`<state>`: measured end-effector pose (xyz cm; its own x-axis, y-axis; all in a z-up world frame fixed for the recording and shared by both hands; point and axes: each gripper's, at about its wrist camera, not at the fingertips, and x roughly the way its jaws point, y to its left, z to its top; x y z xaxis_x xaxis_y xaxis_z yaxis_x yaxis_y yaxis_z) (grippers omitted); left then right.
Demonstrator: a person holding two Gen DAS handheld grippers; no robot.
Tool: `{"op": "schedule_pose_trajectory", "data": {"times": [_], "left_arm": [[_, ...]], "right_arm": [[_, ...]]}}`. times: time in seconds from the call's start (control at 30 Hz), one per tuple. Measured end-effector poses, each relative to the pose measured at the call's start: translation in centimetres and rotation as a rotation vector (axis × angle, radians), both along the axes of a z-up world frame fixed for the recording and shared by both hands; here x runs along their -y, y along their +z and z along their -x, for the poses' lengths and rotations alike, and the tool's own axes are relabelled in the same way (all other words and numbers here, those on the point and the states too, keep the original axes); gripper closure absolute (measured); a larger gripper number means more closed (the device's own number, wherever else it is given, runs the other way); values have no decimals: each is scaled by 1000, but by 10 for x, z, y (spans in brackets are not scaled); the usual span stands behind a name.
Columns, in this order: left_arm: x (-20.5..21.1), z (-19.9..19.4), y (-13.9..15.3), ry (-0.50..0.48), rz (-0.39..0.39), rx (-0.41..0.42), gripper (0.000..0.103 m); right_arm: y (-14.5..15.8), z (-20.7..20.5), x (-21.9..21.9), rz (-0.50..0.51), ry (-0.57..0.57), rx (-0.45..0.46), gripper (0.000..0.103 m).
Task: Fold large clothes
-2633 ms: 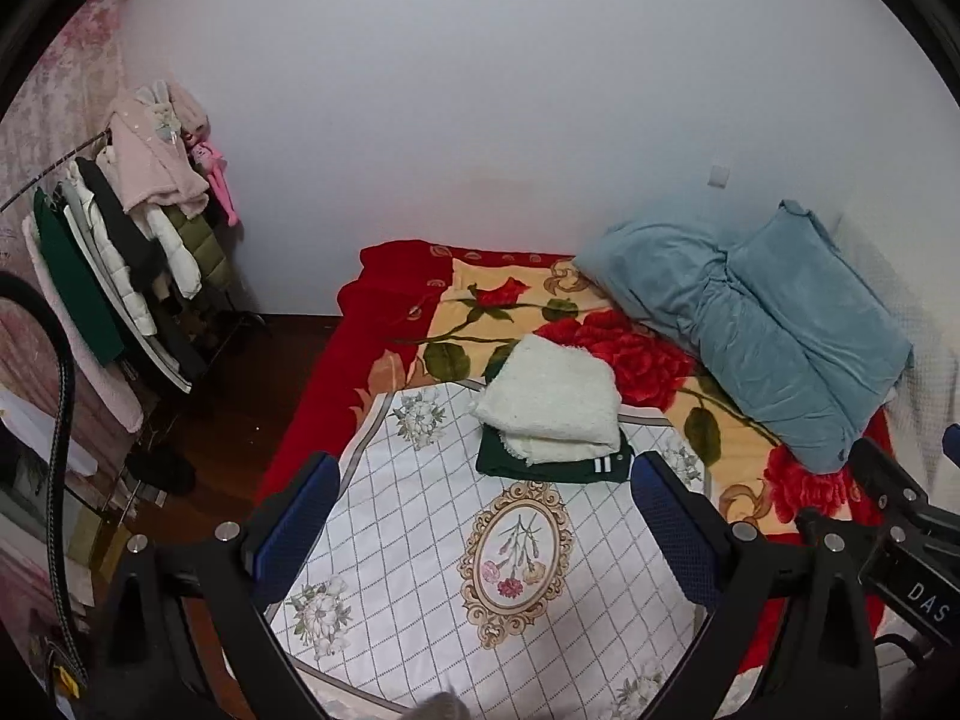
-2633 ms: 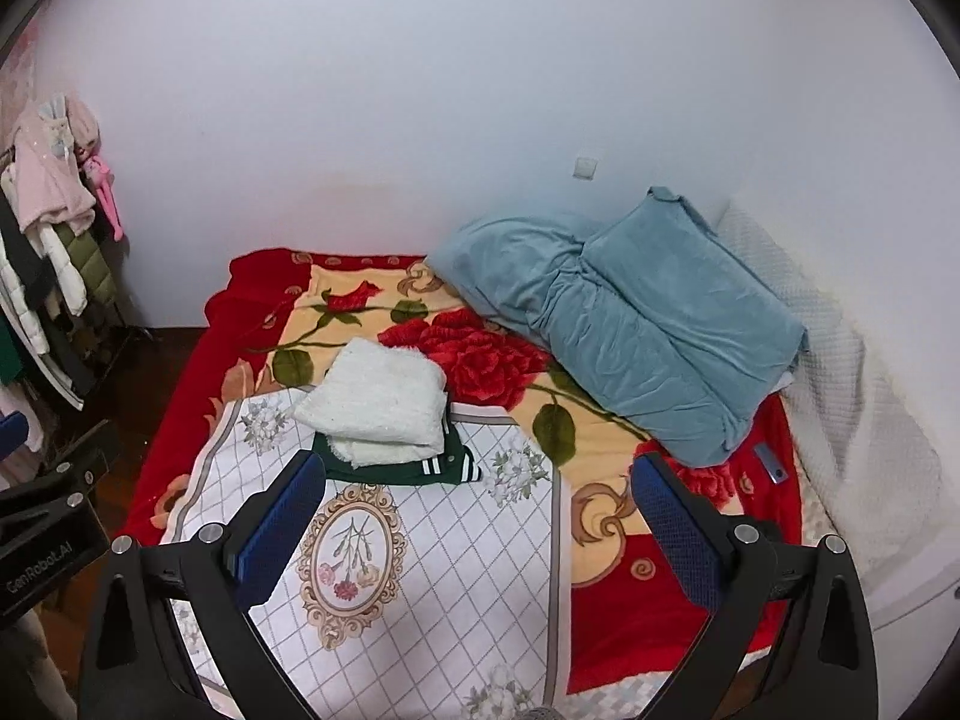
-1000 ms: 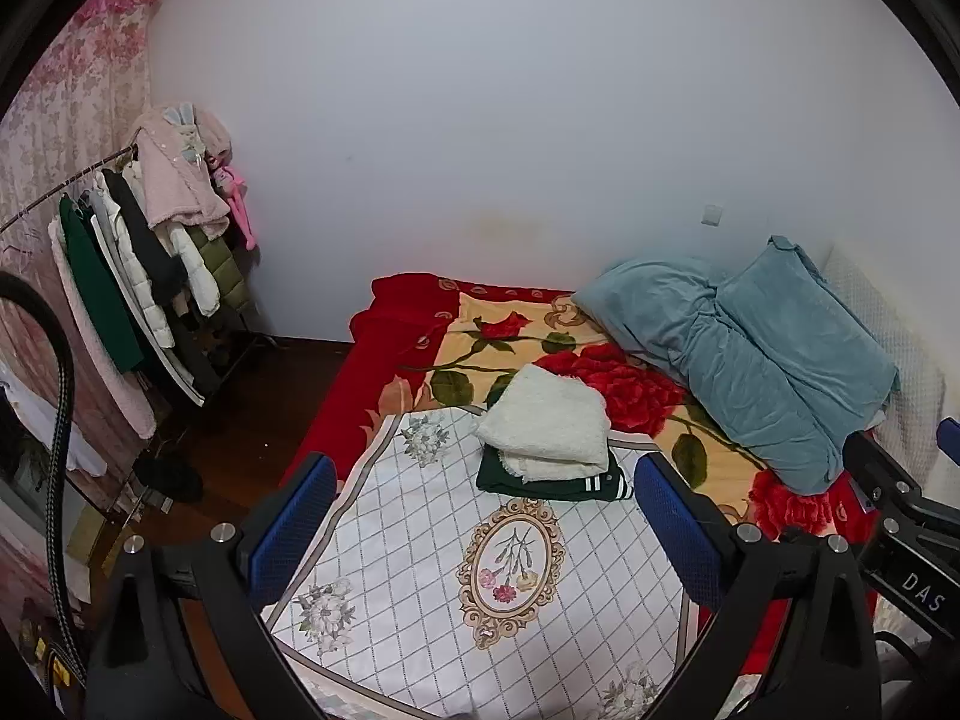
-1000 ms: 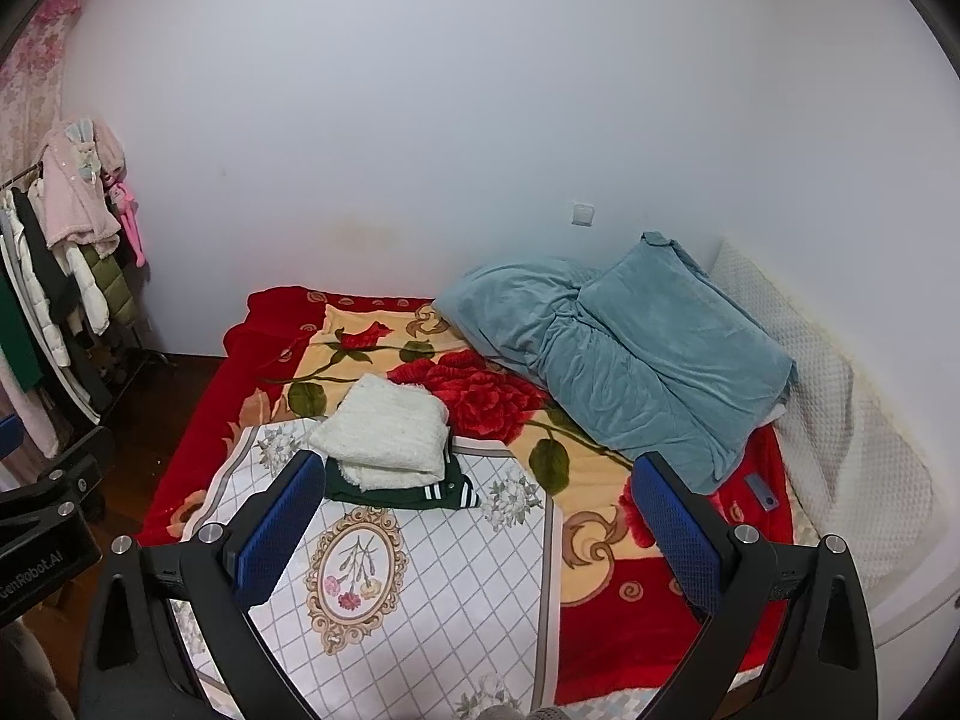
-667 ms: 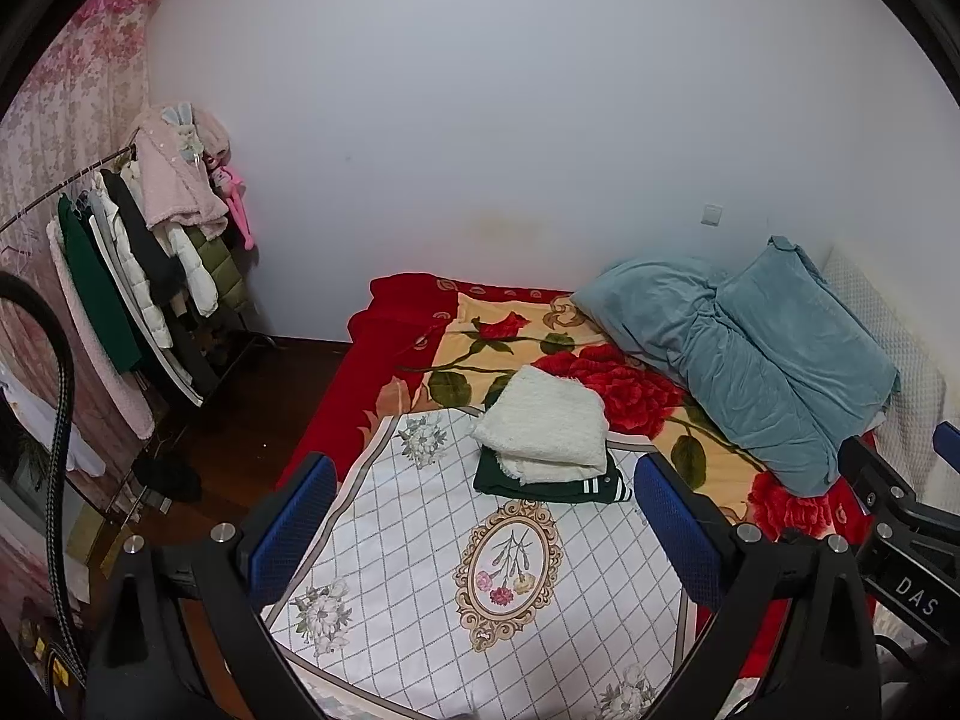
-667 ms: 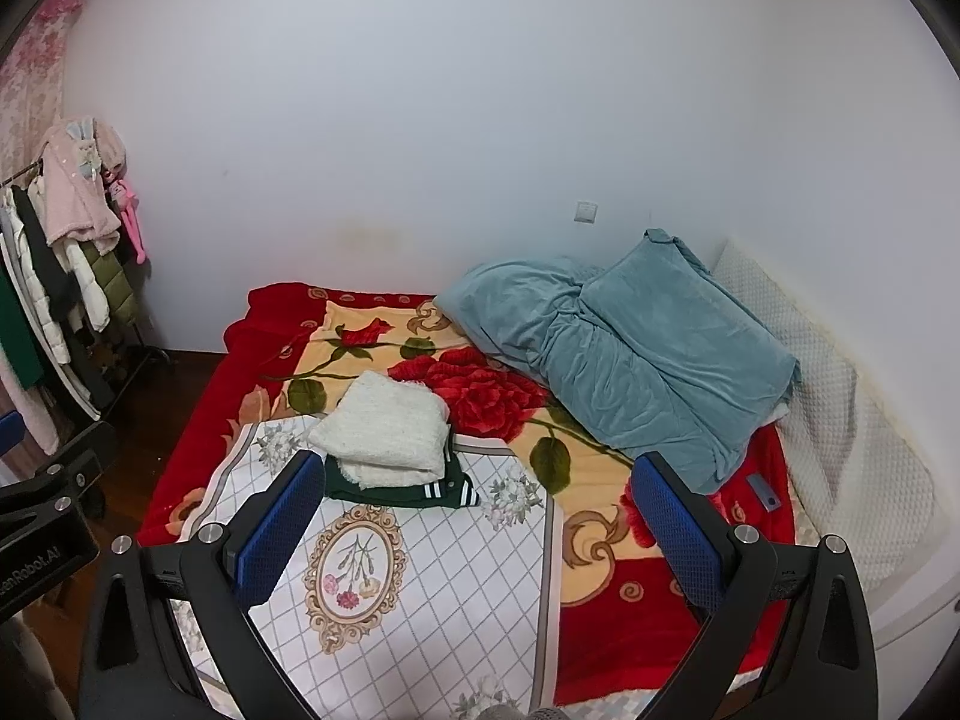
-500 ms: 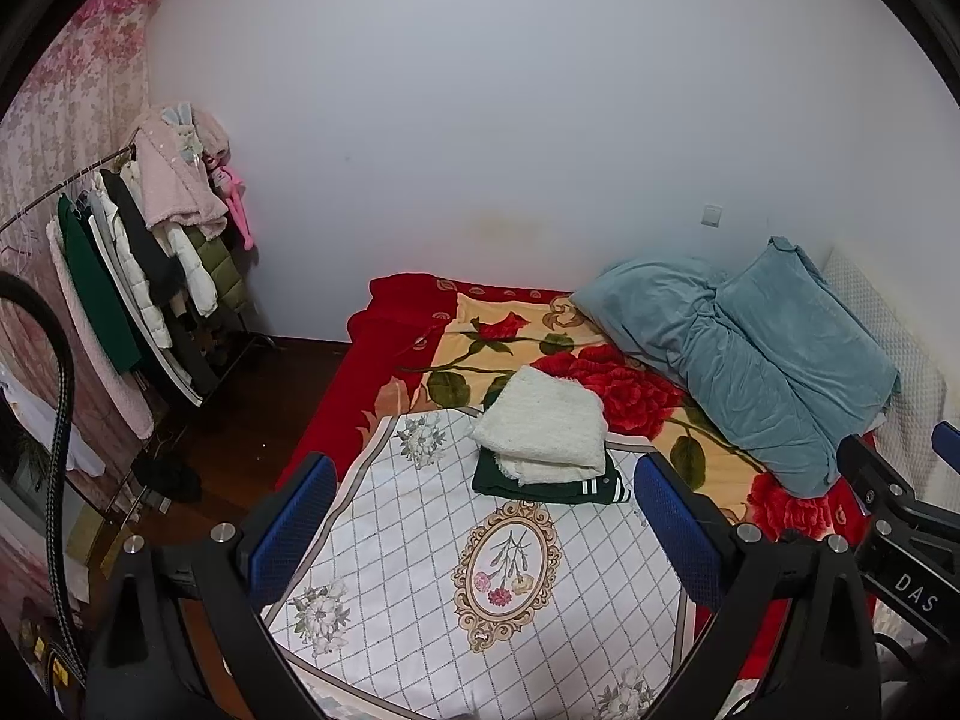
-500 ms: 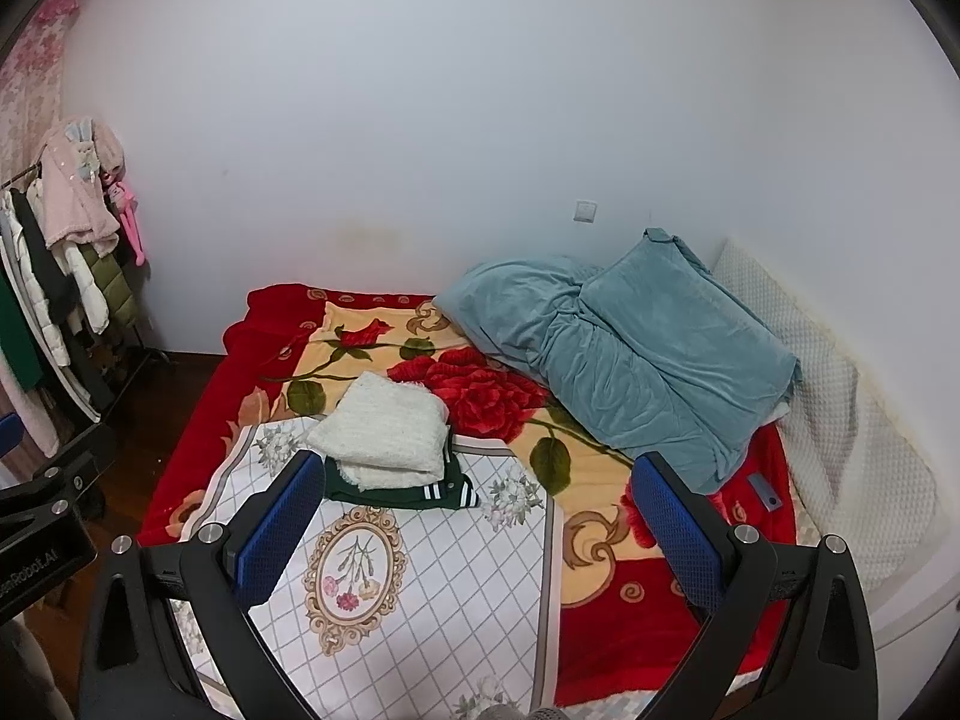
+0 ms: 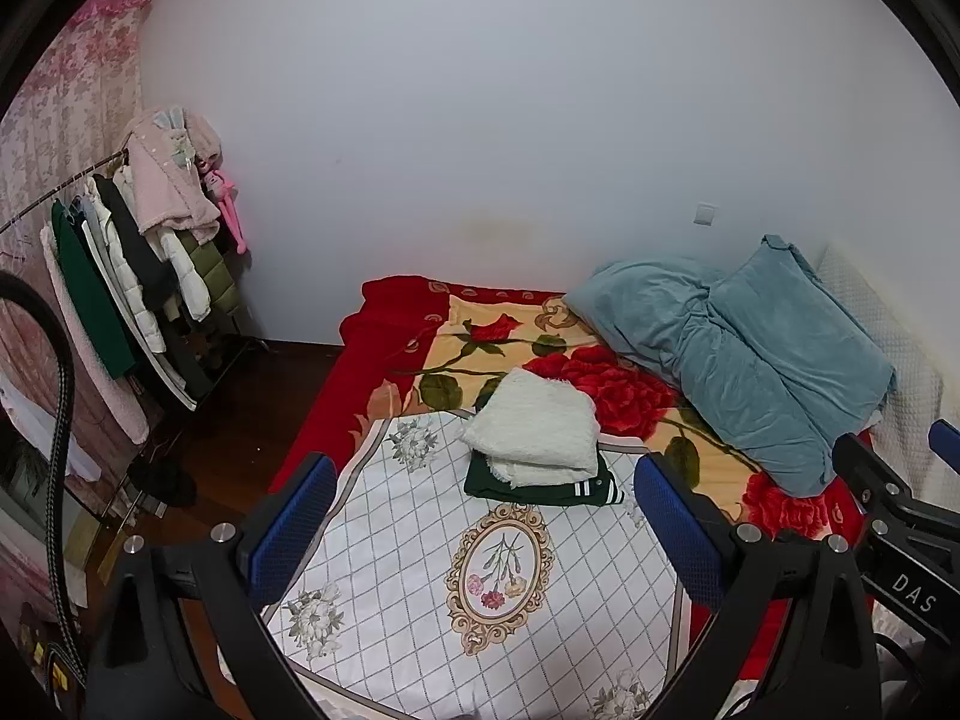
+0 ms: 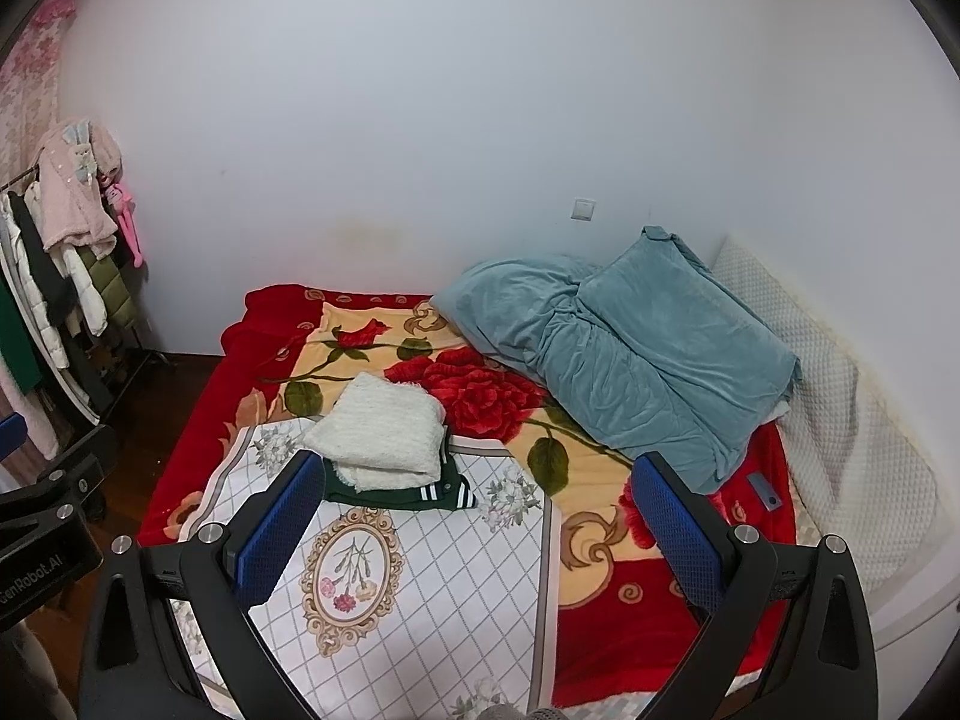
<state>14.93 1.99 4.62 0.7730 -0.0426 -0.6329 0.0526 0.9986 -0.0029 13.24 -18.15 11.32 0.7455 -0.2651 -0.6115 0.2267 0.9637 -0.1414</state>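
Note:
A folded white fluffy garment (image 9: 537, 435) lies on top of a folded dark green garment with white stripes (image 9: 540, 489) on the bed. The stack also shows in the right wrist view, white garment (image 10: 381, 435) over green garment (image 10: 420, 495). My left gripper (image 9: 486, 531) is open and empty, held well above and short of the stack. My right gripper (image 10: 468, 531) is open and empty, also held back from the stack. Both stay apart from the clothes.
A white checked floral cloth (image 9: 480, 576) covers the near bed over a red rose blanket (image 9: 606, 384). A teal duvet (image 10: 630, 354) is heaped at the right. A clothes rack (image 9: 132, 276) stands left. A small grey object (image 10: 763, 492) lies on the blanket.
Both grippers have drawn back and risen from the bed, so the stack looks smaller and farther. In the last second the views barely shift. The clothes have not moved.

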Motion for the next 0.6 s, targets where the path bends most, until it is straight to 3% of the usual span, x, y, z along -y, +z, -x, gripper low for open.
{"op": "schedule_pose_trajectory", "data": {"times": [0.6], "left_arm": [[3, -4, 3, -6, -1, 2, 1]], "right_arm": [[-4, -2, -2, -12, 3, -1, 0]]}}
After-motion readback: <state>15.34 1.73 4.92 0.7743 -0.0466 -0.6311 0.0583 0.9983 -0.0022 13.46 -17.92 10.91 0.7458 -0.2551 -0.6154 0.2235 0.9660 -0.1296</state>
